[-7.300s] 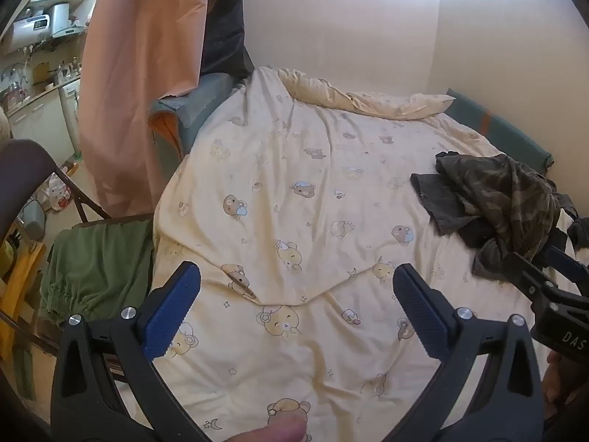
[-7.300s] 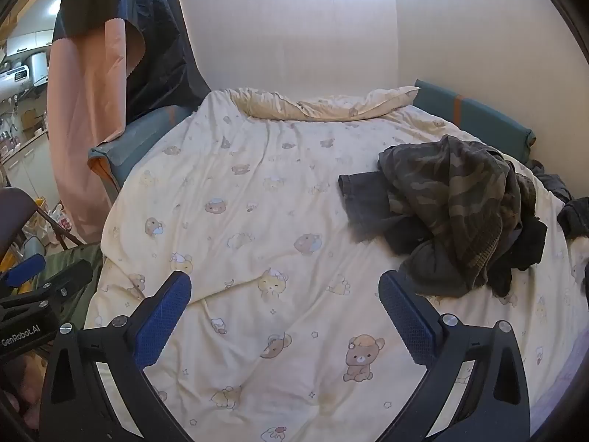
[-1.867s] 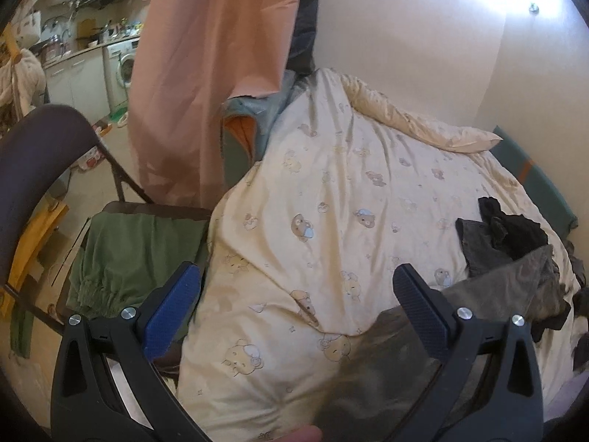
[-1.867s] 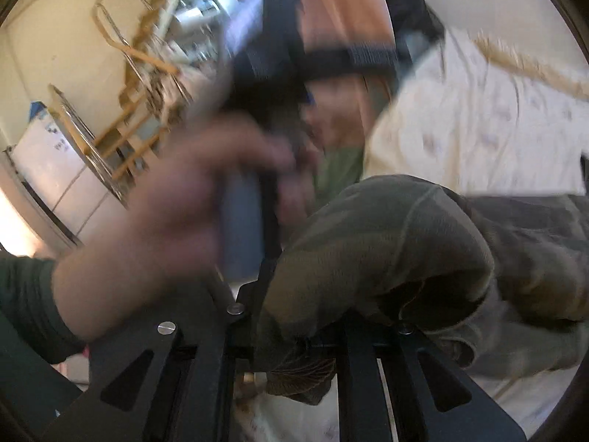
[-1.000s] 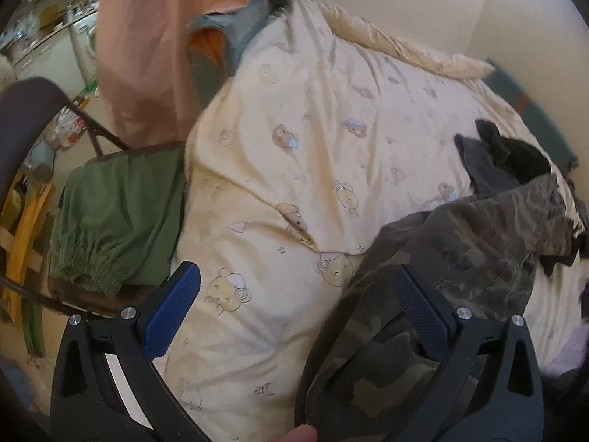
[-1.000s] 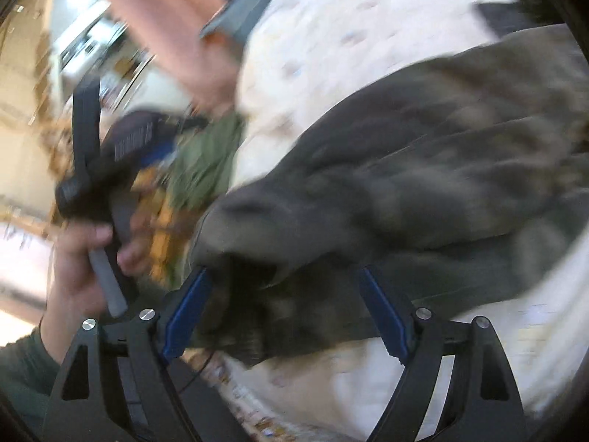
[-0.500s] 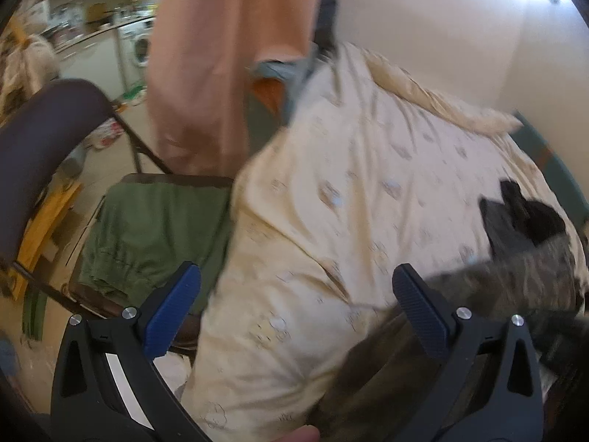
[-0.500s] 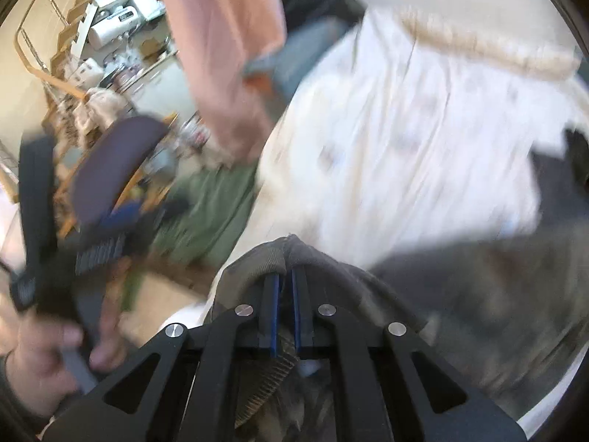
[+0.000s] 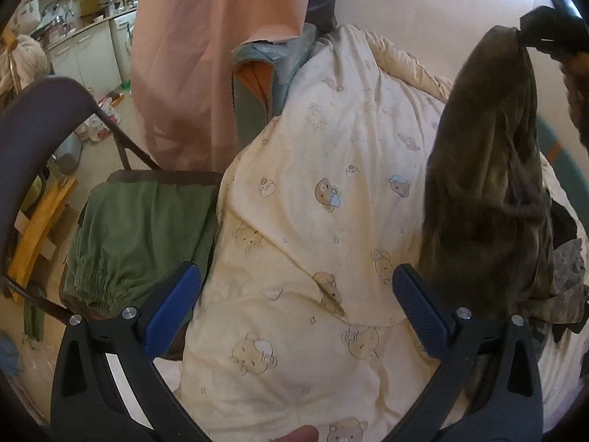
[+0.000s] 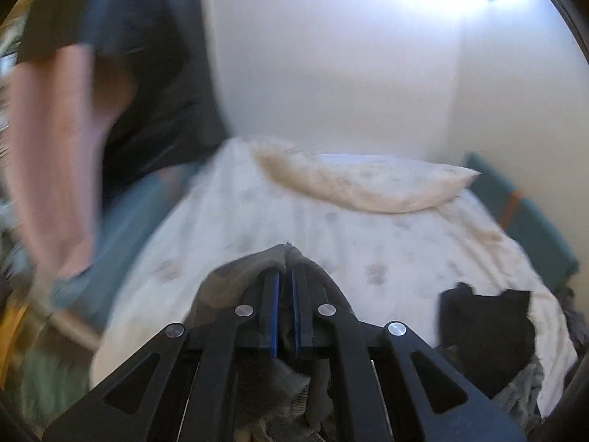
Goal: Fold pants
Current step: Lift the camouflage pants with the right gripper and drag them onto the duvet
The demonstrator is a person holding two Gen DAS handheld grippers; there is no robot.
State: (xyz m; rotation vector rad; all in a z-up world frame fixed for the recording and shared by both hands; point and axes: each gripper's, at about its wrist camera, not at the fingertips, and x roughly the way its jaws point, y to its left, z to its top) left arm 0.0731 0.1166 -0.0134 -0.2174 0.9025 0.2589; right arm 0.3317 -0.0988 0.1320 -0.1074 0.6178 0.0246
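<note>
The camouflage pants hang in the air at the right of the left wrist view, held by their top edge. My right gripper pinches that edge high up near the wall. In the right wrist view my right gripper is shut on the pants, with cloth draped over both fingers. My left gripper is open over the cream bear-print duvet, with nothing between its blue pads. Its right finger stands just in front of the hanging cloth.
A folded green garment lies on a dark chair left of the bed. A peach curtain hangs behind it. More dark clothes lie on the bed's right side. A teal cushion lines the wall.
My right gripper shut on the pants and lifted them from a heap on the duvet high into the air. My left gripper stayed open, shifting only a little over the bed.
</note>
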